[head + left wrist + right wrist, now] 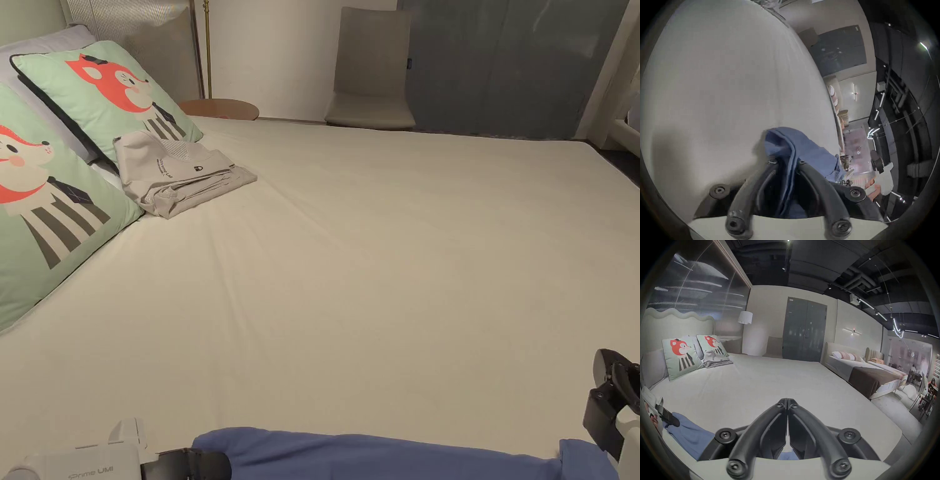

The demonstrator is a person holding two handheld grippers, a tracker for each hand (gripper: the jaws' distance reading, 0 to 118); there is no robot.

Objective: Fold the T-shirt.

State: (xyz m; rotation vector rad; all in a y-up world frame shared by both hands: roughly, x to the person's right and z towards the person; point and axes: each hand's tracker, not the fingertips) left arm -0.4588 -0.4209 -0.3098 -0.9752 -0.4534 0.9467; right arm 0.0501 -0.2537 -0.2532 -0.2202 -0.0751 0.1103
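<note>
**Blue T-shirt at the near edge of a wide bed**

On a broad cream bed (387, 250), smooth apart from faint creases, the blue T-shirt (375, 456) lies bunched in a long band along the near edge, at six o'clock in the head view. My left gripper (786, 162) has its jaws clamped on a folded hem of the shirt, blue cloth rising between them. My right gripper (787, 404) sits at the shirt's other end, at about four o'clock in the head view; its jaws meet tip to tip with nothing visible between them, and a patch of blue shows below them.

At ten o'clock, two mint cushions (56, 212) printed with an orange fox lean against the headboard, and a folded beige garment (181, 175) rests just beside them. At twelve o'clock, beyond the bed, stand a beige chair (372, 69) and a dark double door (804, 331). A white lamp (745, 317) stands near the headboard. At two o'clock in the right gripper view, more made beds (867, 369) line a wall beneath a black ceiling with exposed pipes.
</note>
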